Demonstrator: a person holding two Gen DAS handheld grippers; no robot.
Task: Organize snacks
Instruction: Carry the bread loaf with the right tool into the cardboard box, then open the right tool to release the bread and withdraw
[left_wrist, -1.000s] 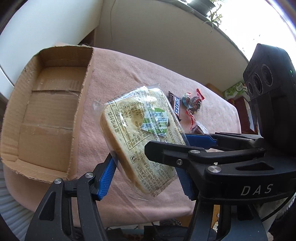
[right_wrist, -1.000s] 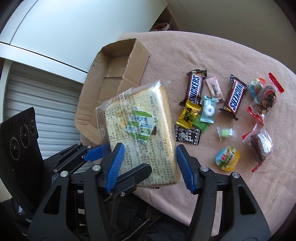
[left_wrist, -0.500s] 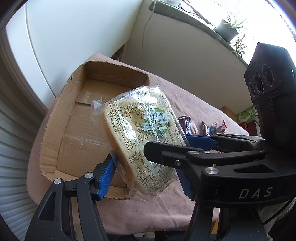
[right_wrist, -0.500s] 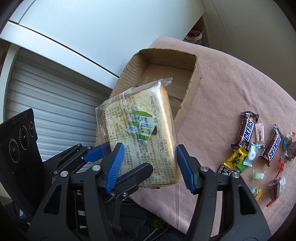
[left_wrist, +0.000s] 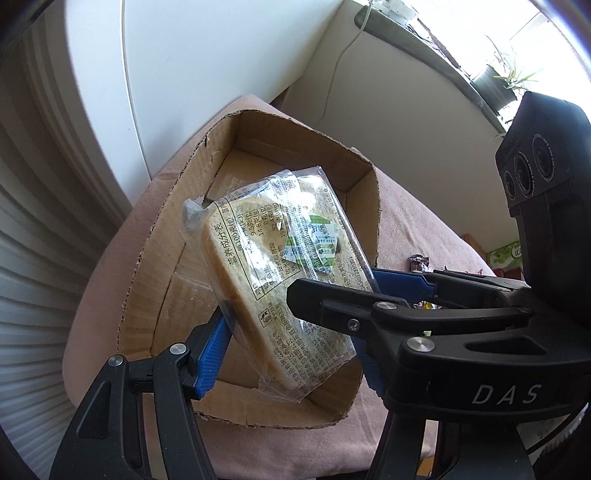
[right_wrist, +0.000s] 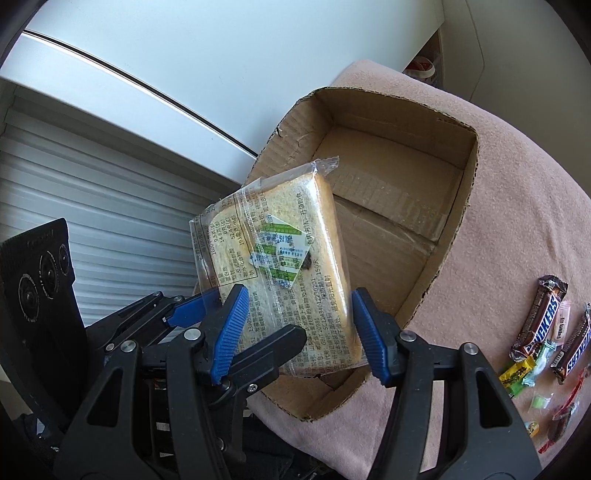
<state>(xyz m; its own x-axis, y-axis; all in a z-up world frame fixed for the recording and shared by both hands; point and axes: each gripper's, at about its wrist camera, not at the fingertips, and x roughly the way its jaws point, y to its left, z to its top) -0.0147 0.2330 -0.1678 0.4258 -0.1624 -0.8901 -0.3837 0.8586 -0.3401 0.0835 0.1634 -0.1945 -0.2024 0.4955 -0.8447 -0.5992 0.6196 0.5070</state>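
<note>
Both grippers share one load: the left gripper (left_wrist: 291, 343) and right gripper (right_wrist: 295, 332) each stand half open, pads pressed against the sides of the wrapped bread pack (right_wrist: 280, 280), held tilted in the air over the open cardboard box (right_wrist: 458, 236), presumably because it is wide and floppy. The Snickers bars (right_wrist: 539, 321) wait on the pink cloth (right_wrist: 517, 184) beside the box.

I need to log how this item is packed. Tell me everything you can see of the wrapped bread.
The bread pack is a thick slab of pale sliced bread in clear plastic film printed with dark text, a green and white label on its face and a crimped seal at the top. It is held tilted in the air over the open cardboard box, clamped by both the left gripper and the right gripper. Nothing else touches it.
</note>
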